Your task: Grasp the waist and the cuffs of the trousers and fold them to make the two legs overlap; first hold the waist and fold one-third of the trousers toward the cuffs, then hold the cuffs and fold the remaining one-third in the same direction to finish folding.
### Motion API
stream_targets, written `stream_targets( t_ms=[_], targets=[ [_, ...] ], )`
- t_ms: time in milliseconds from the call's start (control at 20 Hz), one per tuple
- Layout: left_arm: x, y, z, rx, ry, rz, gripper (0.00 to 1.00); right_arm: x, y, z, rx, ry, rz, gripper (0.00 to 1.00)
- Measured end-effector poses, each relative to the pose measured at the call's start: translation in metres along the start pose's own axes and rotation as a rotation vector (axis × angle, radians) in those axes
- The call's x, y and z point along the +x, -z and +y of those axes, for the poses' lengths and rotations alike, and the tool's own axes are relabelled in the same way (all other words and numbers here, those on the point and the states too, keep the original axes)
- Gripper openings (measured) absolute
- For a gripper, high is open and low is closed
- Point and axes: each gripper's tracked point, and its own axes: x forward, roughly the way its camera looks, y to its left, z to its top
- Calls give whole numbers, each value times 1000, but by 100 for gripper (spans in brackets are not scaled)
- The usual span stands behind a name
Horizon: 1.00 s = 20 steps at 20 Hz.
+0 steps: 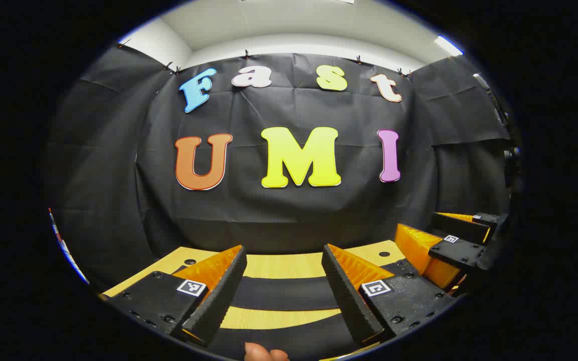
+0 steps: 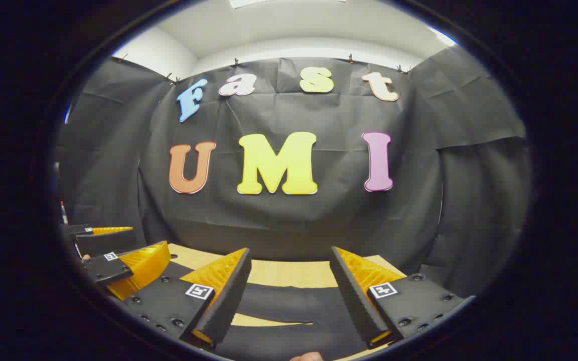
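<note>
Left gripper (image 1: 284,288) held low and level over the table (image 1: 279,264), fingers spread wide with nothing between them, aimed straight at the booth's cloth wall (image 1: 289,210). Right gripper (image 2: 289,291) posed the same way, side by side with the left, jaws likewise wide apart and empty. Seen in the left gripper view off to the right, the right gripper (image 1: 462,240) just beside; seen in the right gripper view off to the left, the left gripper (image 2: 113,250) near at the same height. Dark trousers (image 1: 284,293) laid flat on the pale wooden table beneath both grippers, long axis running crosswise to the fingers, from side to side. Two dark bands apart with a strip of bare table between them, presumably the two legs; in the right gripper view the trousers (image 2: 289,306) showed the same gap, narrower. Waist and cuff ends impossible to tell apart. A fingertip (image 1: 264,352) at the bottom edge of the left gripper view.
</note>
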Motion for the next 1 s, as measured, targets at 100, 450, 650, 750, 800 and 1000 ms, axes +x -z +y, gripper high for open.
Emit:
stream_targets(
  t_ms=[100, 450, 650, 750, 800, 1000],
  targets=[
    [1, -2, 5, -12, -8, -2, 97, 1, -3, 5, -7, 0, 0, 94],
    [-1, -1, 15, -10, -21, -1, 96, -1, -7, 11, -8, -4, -14, 96],
    [-3, 0, 21, -1, -30, 3, 97, 0, -6, 5, -5, 8, -11, 94],
    [-4, 0, 23, 0, -36, 1, 97, 0, -7, 3, -4, 10, -17, 95],
    [-5, 0, 24, 1, -38, 1, 96, 0, -9, 3, -5, 7, -19, 96],
    [-6, 1, 24, 4, -44, 6, 96, -2, -11, 3, -18, -2, -31, 96]
  ],
)
